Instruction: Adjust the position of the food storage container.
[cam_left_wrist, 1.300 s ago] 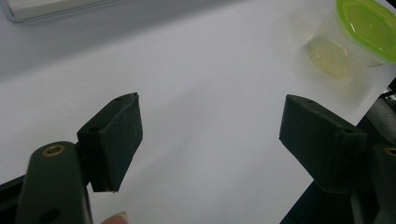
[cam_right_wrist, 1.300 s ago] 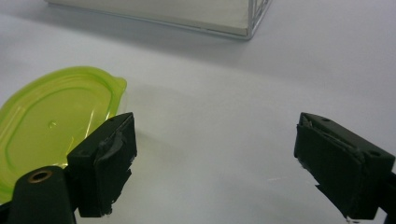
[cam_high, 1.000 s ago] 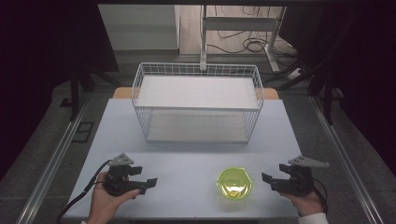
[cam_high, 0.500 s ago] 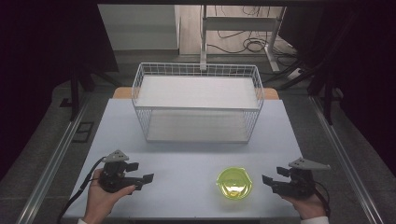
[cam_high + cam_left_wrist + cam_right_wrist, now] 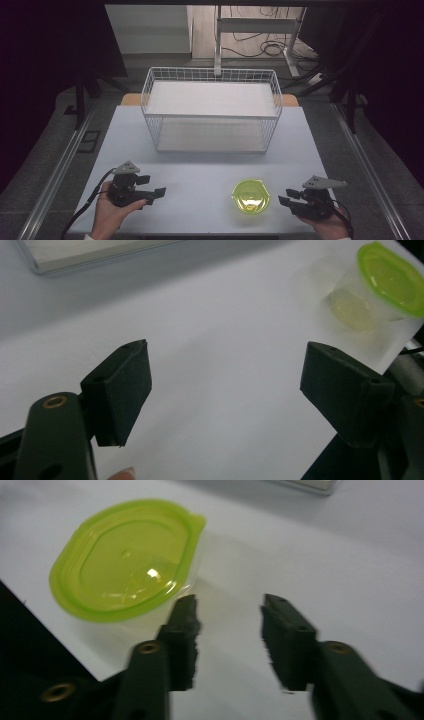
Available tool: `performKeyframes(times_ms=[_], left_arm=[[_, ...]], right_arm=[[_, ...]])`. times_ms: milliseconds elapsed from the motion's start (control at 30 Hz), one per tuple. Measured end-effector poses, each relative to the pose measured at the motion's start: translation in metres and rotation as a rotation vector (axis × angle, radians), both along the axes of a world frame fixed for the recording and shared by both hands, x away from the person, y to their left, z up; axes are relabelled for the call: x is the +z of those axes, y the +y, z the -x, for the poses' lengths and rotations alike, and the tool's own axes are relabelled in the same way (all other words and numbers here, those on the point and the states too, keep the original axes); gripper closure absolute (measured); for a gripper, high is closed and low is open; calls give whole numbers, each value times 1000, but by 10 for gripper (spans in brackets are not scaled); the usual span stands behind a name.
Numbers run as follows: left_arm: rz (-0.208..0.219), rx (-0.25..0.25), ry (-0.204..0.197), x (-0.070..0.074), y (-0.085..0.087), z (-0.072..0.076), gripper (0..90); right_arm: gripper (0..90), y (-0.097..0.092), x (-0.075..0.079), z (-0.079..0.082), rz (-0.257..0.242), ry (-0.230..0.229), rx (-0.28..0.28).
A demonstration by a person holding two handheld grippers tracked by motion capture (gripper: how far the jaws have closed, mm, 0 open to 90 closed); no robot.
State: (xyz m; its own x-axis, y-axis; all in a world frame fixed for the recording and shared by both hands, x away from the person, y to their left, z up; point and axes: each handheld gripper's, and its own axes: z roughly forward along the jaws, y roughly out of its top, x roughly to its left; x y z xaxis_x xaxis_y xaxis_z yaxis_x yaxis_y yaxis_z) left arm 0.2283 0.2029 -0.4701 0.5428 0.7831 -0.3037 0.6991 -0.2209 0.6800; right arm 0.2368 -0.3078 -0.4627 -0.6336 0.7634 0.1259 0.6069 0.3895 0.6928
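Note:
A clear tub with a lime-green lid (image 5: 250,196) stands near the table's front edge, right of centre. My right gripper (image 5: 286,196) hovers just to its right, open, jaws aimed at it. In the right gripper view the tub (image 5: 125,560) lies ahead and left of the open gripper (image 5: 230,602), whose left fingertip (image 5: 186,611) is close to the tub's wall with nothing between the jaws. My left gripper (image 5: 152,185) is held at the front left, open wide and pointing right. In the left gripper view the gripper (image 5: 225,355) is spread apart, with the tub (image 5: 385,285) far off at the top right.
A white wire basket (image 5: 210,75) with a pale floor stands at the back centre of the light table (image 5: 200,165). Metal rails run along both sides of the table. Cables and a stand lie on the floor beyond.
My right gripper has slid slightly toward the near edge. The left gripper has shifted only a little. The tub has not moved.

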Motion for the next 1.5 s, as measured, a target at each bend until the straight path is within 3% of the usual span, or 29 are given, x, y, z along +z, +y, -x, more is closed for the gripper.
performKeyframes(times_ms=[133,233,433,700,1067,1500], left_arm=[[-21,11,-5,0,2,-1,202],[-24,6,-4,-1,1,-1,201],[-36,5,-3,-2,1,-1,200],[-47,1,-5,-3,0,-1,200],[-69,-3,0,-5,0,-3,200],[-72,-7,-1,-6,-1,-4,201]], right_arm=[[806,10,-4,3,26,21,65],[882,18,-8,7,50,44,112],[887,37,-20,12,119,107,182],[887,53,-29,12,142,132,232],[887,60,-33,8,148,137,234],[887,79,-37,-8,160,109,213]])
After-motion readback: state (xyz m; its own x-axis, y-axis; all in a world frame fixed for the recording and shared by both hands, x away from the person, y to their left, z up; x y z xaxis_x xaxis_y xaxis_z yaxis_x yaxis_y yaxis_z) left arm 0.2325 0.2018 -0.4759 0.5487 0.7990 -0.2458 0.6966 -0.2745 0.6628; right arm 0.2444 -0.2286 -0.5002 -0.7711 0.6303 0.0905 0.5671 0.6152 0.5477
